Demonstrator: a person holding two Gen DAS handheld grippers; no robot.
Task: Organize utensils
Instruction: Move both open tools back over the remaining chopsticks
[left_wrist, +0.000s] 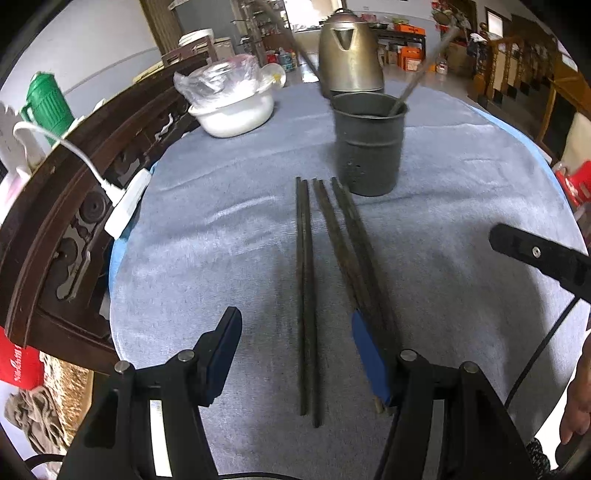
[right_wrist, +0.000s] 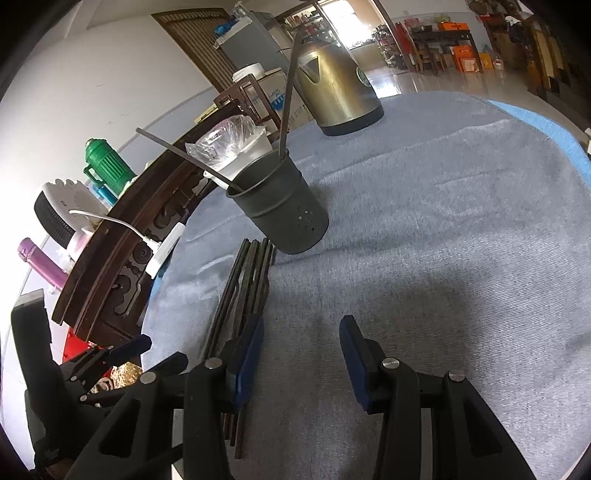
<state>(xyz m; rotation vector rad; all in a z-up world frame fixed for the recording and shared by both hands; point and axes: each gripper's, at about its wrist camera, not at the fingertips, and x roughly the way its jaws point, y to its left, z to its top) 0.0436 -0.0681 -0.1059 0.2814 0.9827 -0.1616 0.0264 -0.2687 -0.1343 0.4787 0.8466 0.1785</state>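
— Jaws of both the left gripper (left_wrist: 295, 354) and right gripper (right_wrist: 301, 354) spread, empty?
— Yes. Two chopsticks stand in the holder (left_wrist: 369, 144); six chopsticks (left_wrist: 306, 295) lie on the desk (left_wrist: 461, 295), near it.

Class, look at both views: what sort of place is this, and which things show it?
Probably a lived-in home's dining area: a cloth-covered table bearing a metal kettle, a utensil holder and chopsticks, beside carved wooden furniture.
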